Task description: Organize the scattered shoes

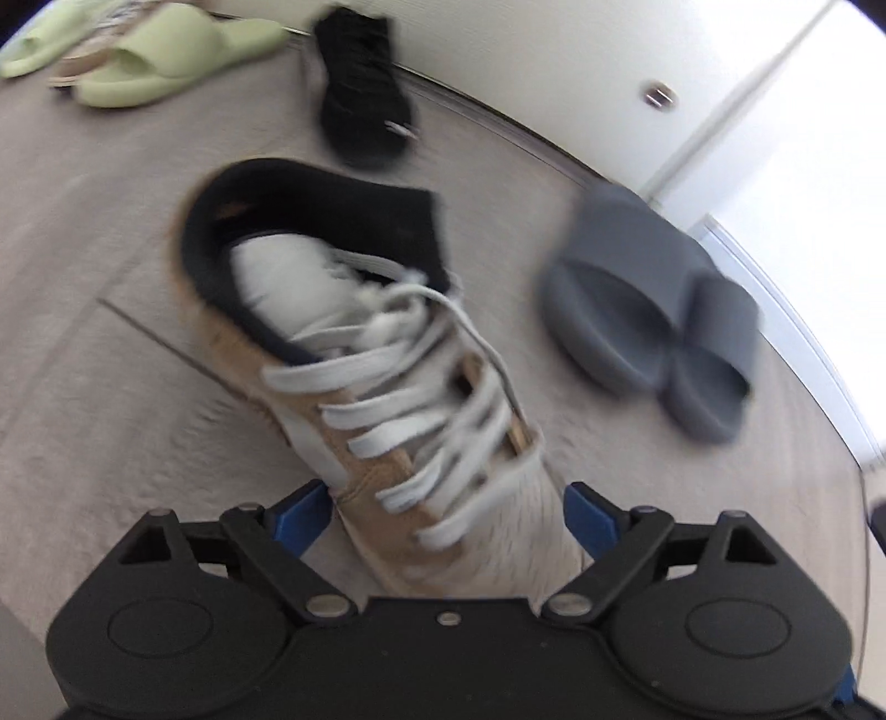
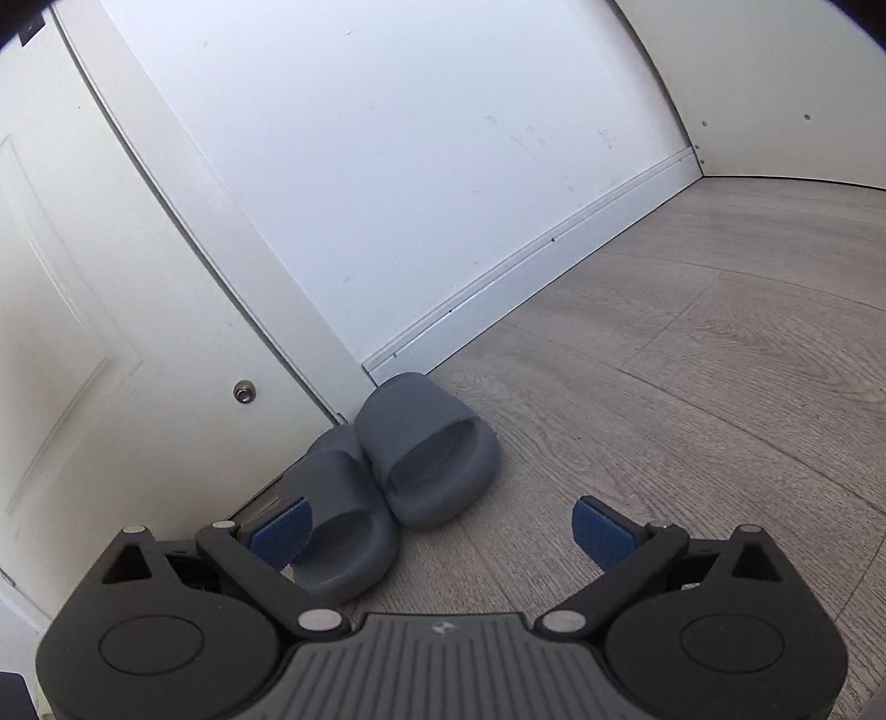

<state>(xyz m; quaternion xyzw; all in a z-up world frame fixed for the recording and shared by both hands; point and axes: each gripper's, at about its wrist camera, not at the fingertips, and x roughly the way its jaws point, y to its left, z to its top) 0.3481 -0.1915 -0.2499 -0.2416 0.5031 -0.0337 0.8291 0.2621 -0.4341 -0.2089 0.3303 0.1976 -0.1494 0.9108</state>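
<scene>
The left hand-held gripper [image 1: 446, 512] has its blue pads closed on the toe end of a tan suede sneaker with pale flat laces and a black collar [image 1: 354, 343], which appears lifted above the grey wood-look floor [image 1: 83, 343]. Held only by the toe, the heavier heel could swing down and twist the shoe out of the pads; the motion blur suggests fast movement, which adds to that risk. The loose laces might also snag. The right hand-held gripper [image 2: 440, 534] hangs wide open and empty, just beside the two dark grey foam slides [image 2: 426, 454] paired against the white door [image 2: 83, 332]. Counted: one tan sneaker, one black shoe [image 1: 362, 83], two grey slides, two pale green slides [image 1: 166, 50].
</scene>
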